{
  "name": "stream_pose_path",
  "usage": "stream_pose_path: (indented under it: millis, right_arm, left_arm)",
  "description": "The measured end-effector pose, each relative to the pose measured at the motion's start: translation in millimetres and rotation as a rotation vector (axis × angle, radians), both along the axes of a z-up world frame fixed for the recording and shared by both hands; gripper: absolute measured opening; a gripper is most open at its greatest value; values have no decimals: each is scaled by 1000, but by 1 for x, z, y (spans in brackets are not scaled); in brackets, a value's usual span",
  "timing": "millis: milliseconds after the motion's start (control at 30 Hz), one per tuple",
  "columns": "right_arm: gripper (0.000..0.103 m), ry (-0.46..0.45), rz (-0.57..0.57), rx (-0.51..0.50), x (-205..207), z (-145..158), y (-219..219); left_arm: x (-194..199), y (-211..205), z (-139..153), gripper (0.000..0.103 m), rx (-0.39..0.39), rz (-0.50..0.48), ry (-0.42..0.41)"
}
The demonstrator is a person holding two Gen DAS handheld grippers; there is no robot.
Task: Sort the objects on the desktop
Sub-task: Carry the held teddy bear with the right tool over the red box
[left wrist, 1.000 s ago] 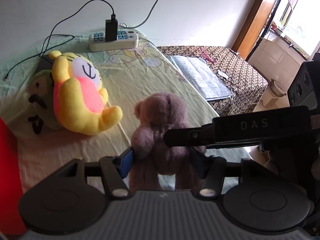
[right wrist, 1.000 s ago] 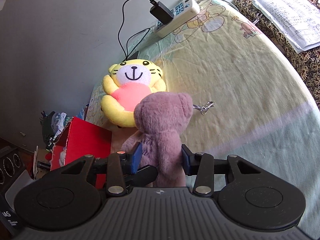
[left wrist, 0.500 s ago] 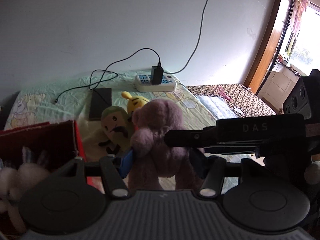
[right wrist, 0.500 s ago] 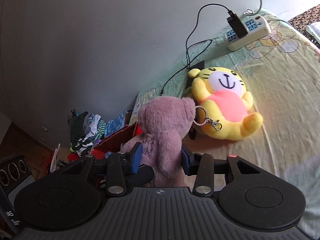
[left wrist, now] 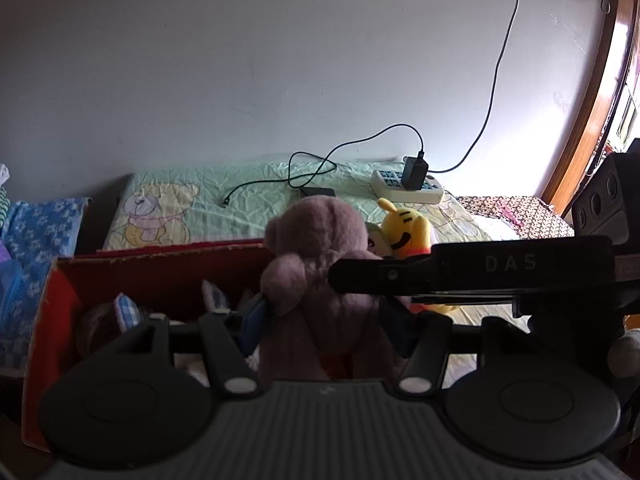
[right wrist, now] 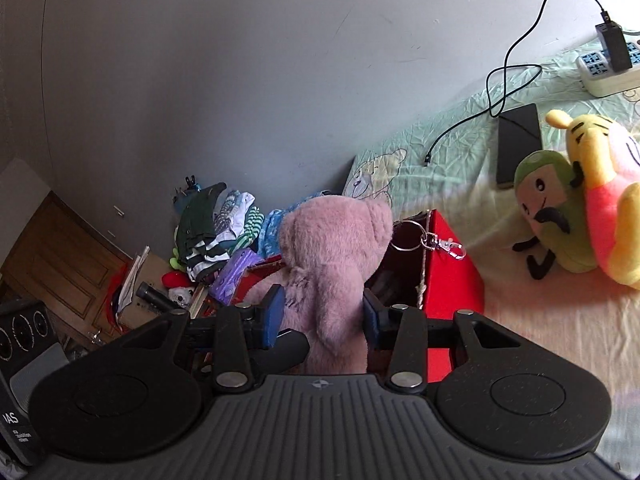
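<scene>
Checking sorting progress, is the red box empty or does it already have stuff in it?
Not empty. Inside the red box, the left wrist view shows soft items, one a blue checked piece. What they are is unclear.

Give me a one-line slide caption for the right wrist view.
Both grippers hold a pink teddy bear over a red box, two plush toys on the bed behind.

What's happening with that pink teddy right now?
Both grippers, left and right, shut on pink teddy. Teddy above red box. Nothing blocking.
</scene>
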State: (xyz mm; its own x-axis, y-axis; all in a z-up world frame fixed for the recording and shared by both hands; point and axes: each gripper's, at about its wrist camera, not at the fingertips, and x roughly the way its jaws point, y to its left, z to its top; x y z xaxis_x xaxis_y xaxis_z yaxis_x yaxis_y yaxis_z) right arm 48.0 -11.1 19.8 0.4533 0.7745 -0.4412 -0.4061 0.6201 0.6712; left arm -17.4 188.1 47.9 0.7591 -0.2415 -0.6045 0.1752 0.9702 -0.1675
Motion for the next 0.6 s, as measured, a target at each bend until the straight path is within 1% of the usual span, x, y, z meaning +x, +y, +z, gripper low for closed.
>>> stream_pose_path:
  millis: [167, 300, 433, 600]
  right_arm:
    - [43, 2, 4, -55, -1, -10, 21]
    - [44, -14, -22, -146, -3, -15, 29]
    - [45, -48, -52, -249, -3, -16, 35]
    - [50, -117, -83, -343, -6, -15, 47]
  left_arm:
    - [4, 17, -19, 61, -15, -6, 49]
    - [9, 16, -34, 61, -19, -43, 86]
    - [11, 11, -45, 60, -2, -72, 101]
    - [17, 13, -50, 60, 25, -81, 108]
